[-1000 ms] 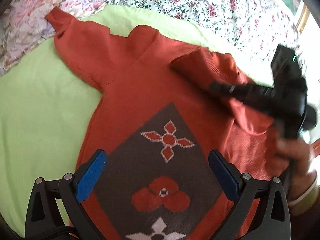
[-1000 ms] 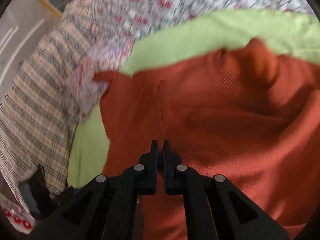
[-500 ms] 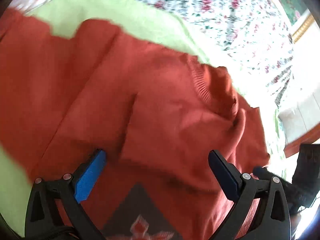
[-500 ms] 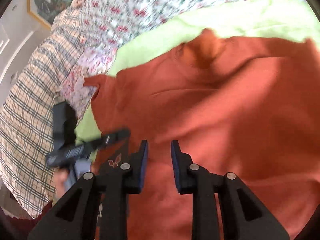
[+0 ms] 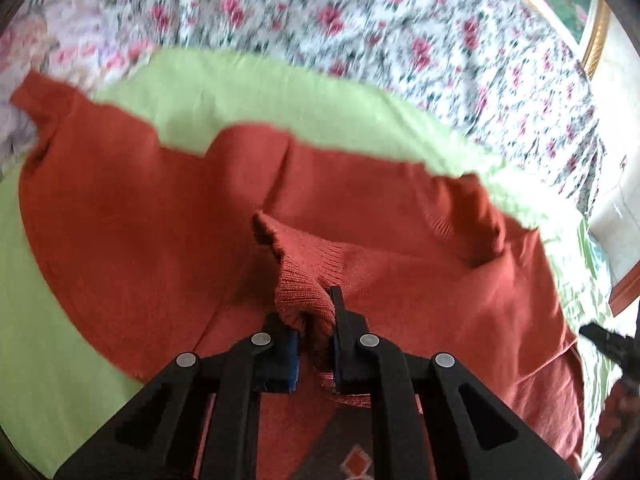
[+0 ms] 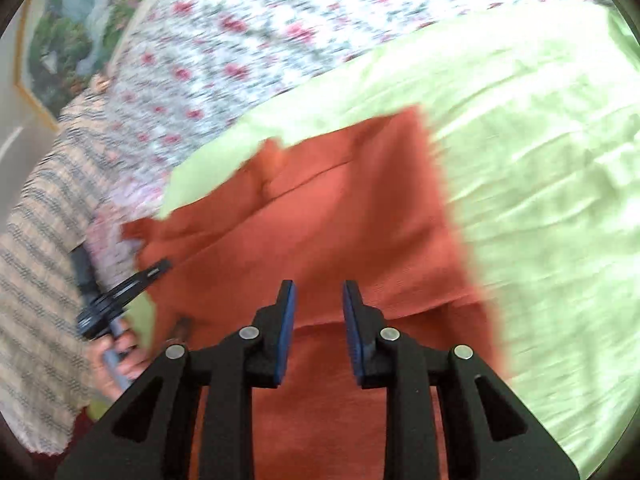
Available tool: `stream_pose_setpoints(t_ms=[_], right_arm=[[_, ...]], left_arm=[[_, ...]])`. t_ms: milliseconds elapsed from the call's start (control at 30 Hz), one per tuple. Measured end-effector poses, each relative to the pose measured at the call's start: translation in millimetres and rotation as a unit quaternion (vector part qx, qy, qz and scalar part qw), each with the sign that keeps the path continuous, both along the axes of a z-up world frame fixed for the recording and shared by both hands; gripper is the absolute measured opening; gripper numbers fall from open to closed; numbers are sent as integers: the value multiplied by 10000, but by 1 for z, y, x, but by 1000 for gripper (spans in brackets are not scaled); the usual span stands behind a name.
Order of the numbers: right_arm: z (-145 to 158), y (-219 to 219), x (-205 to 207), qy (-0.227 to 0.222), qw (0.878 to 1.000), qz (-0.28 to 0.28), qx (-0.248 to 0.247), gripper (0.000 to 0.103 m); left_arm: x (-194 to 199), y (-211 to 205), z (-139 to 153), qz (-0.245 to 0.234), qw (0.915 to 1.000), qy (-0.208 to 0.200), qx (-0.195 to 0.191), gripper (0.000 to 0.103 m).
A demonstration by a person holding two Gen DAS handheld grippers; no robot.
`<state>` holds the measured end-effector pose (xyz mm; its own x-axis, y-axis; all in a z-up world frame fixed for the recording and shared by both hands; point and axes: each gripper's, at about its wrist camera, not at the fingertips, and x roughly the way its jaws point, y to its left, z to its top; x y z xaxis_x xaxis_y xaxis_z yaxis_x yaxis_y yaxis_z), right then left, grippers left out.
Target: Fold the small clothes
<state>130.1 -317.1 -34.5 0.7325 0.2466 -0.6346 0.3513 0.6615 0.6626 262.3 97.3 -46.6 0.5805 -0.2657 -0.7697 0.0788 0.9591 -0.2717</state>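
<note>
An orange-red knit sweater [image 5: 160, 216] lies spread on a light green sheet [image 5: 248, 92]. My left gripper [image 5: 314, 320] is shut on a bunched ribbed cuff of the sweater [image 5: 304, 284], held a little above the body. A grey patterned panel [image 5: 340, 452] shows at the bottom. In the right wrist view the sweater [image 6: 340, 224] lies below my right gripper [image 6: 318, 300], which is open and empty just above the cloth. The left gripper [image 6: 120, 296] shows at the left there.
A floral bedspread [image 5: 400, 32] lies beyond the green sheet [image 6: 540, 160]. A checked cloth [image 6: 36, 260] is at the left of the right wrist view. A framed picture [image 6: 68, 40] hangs on the wall behind.
My left gripper was wide open; it has closed on the sweater's ribbed cuff. My right gripper was shut on the sweater, has opened and moved right.
</note>
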Motion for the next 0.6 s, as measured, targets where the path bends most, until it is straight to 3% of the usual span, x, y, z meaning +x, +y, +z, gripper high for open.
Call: stream_pose_setpoints(t_ms=[133, 267, 367, 400, 433, 467, 533, 600], right_arm=[[-13, -35, 11, 367, 9987, -281, -227, 52], [-33, -58, 42, 676, 9965, -185, -454, 54], [-56, -64, 68, 877, 9953, -34, -400, 54], [-60, -63, 74, 872, 9953, 19, -423, 52], [-61, -61, 78, 840, 9950, 73, -544, 22], [-60, -59, 81, 858, 9941, 192, -631, 11], [-55, -67, 75, 680, 9967, 159, -420, 10], [-41, -75, 60, 522, 9964, 2, -668, 10]], left_arm=[[-5, -4, -2, 33, 9998, 2, 188, 11], [-12, 0, 0, 213, 9997, -68, -58, 11], [-18, -4, 4, 207, 9996, -170, 10, 11], [-18, -6, 4, 191, 9996, -198, 46, 11], [-18, -10, 7, 167, 9996, -230, 61, 11], [-18, -13, 10, 149, 9995, -279, 60, 11], [-17, -20, 16, 53, 9993, -380, -50, 11], [-15, -32, 19, -29, 9989, -473, -41, 11]])
